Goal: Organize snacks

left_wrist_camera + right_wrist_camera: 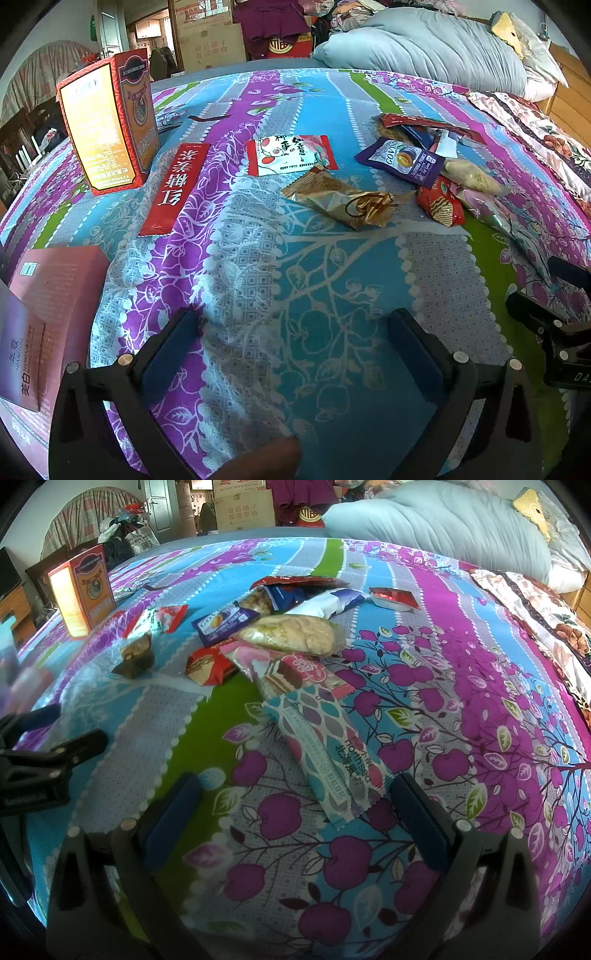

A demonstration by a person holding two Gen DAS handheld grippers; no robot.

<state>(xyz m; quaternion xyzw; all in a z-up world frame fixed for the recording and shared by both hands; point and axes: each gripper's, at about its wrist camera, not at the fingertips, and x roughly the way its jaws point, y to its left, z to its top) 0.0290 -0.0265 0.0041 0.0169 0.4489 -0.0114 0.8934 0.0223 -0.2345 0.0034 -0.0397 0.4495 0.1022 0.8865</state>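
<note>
Snack packets lie scattered on a patterned bedspread. My left gripper (295,325) is open over bare cloth, short of a gold packet (343,199), a red-and-white packet (290,155), a purple packet (400,160) and a long red sachet (177,186). My right gripper (295,794) is open too, its fingers either side of the near end of a teal patterned packet (325,746). Beyond it lie a pink wafer packet (291,672), a pale cracker bag (291,633), a red wafer packet (208,664) and more wrappers (295,594).
A tall red-and-yellow box (107,125) stands upright at the far left. Pink boxes (48,306) lie at the left edge. A folded blue quilt (436,48) lies at the head of the bed. The other gripper (40,760) shows at left in the right wrist view.
</note>
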